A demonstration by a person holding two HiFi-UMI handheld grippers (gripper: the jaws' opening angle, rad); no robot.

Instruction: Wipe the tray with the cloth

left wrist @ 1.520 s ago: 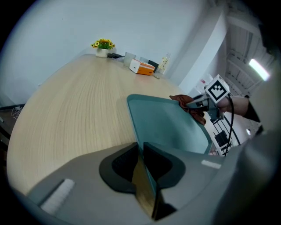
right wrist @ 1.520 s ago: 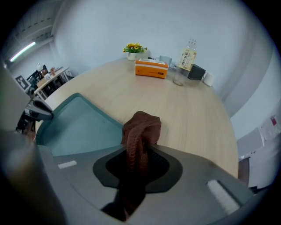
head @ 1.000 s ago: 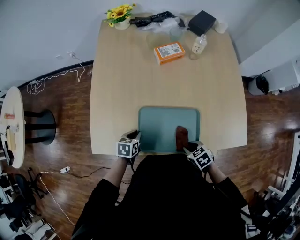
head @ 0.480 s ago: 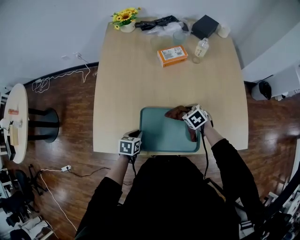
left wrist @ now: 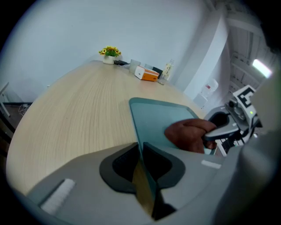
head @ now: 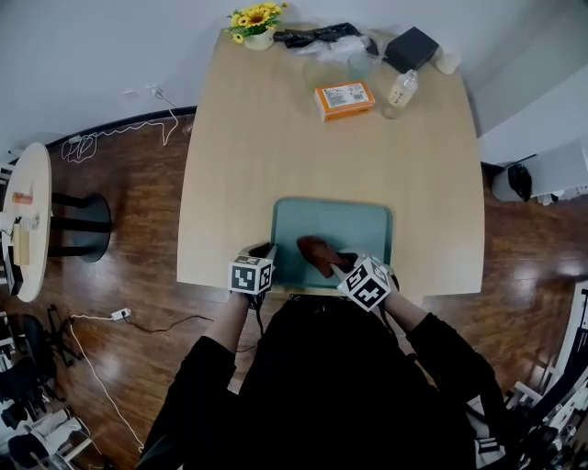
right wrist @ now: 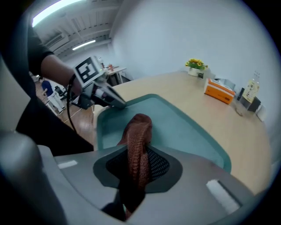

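The teal tray is recorded in the head view at the near edge of the table, with the brown cloth on its near-left part. Only the left gripper view shows the left gripper clenched on the tray's left rim. Only the right gripper view shows the right gripper grasping the cloth, which is bunched between its jaws.

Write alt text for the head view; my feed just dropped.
Seen from above, a person at a wooden table clamps the near left rim of a teal tray with the left gripper while the right gripper holds a brown cloth on the tray's near half. An orange box, a bottle and yellow flowers sit at the far end.
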